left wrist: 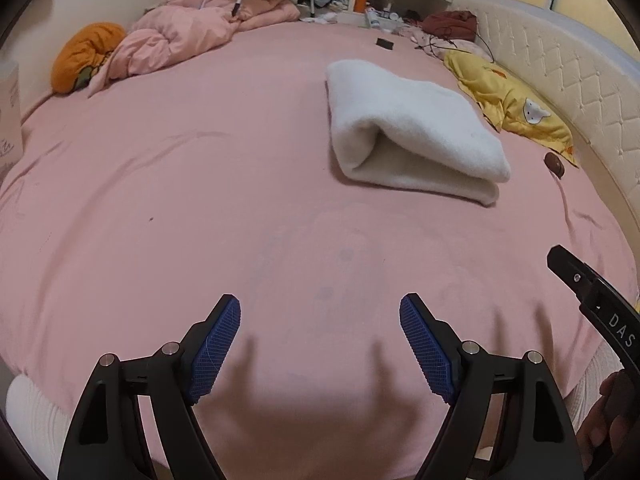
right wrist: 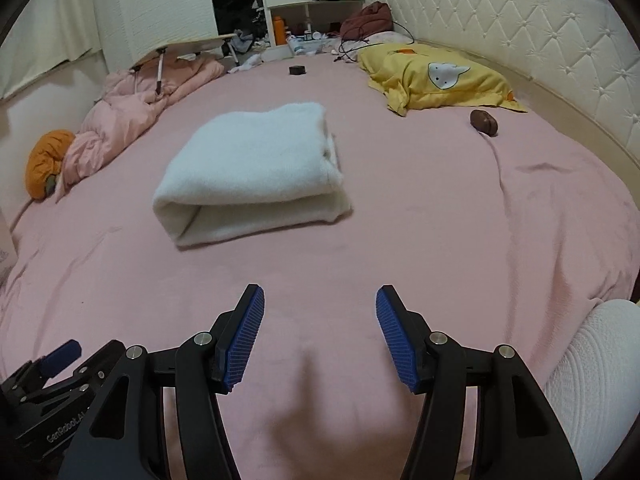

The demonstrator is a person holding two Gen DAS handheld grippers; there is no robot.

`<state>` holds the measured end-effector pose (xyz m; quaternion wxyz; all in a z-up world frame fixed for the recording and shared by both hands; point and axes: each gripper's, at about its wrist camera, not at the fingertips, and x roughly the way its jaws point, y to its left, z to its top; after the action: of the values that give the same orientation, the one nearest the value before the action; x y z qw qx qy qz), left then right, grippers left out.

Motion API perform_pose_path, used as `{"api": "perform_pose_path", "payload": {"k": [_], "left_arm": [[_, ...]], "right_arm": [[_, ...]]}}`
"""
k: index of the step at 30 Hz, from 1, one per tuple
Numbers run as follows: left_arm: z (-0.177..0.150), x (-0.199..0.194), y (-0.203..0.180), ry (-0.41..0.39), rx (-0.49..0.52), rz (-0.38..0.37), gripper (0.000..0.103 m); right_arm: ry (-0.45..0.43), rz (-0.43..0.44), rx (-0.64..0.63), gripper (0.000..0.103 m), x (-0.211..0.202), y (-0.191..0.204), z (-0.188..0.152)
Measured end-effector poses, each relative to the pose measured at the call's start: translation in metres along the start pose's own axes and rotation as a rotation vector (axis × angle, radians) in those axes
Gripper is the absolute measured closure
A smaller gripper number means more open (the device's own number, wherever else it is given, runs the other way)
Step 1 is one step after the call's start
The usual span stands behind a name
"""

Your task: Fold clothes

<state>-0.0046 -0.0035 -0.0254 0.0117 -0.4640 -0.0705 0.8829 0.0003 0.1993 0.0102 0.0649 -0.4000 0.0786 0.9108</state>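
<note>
A white fleecy garment point(left wrist: 412, 128) lies folded into a thick rectangle on the pink bed sheet point(left wrist: 200, 200), its looped fold facing me. In the right wrist view the same folded white garment point(right wrist: 256, 176) sits mid-bed. My left gripper point(left wrist: 320, 320) hovers open over bare sheet near the bed's front edge, well short of the garment, nothing between its blue pads. My right gripper point(right wrist: 320, 312) is also open and empty, over the sheet point(right wrist: 440, 220) in front of the garment. The other gripper's black body shows at the right edge point(left wrist: 592, 300) and lower left point(right wrist: 60, 380).
A yellow pillow point(right wrist: 436, 76) and a small brown object point(right wrist: 484, 122) lie by the quilted headboard point(right wrist: 540, 40). A crumpled pink duvet point(left wrist: 188, 36) and an orange cushion point(left wrist: 84, 60) sit at the far left. A small black item point(left wrist: 385, 43) lies beyond the garment.
</note>
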Motion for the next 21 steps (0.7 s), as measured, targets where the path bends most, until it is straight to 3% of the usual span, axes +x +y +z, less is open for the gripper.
{"api": "perform_pose_path", "payload": {"k": [12,21], "left_arm": [[-0.009,-0.017,-0.001,-0.023,0.021,0.003,0.021],[-0.012,-0.012,0.005,-0.014,0.003,0.001,0.021]], "right_arm": [[-0.047,0.022,-0.029,0.044,-0.017,0.002,-0.001],[-0.050,0.064,-0.074,0.044,-0.007,0.012,-0.003]]}}
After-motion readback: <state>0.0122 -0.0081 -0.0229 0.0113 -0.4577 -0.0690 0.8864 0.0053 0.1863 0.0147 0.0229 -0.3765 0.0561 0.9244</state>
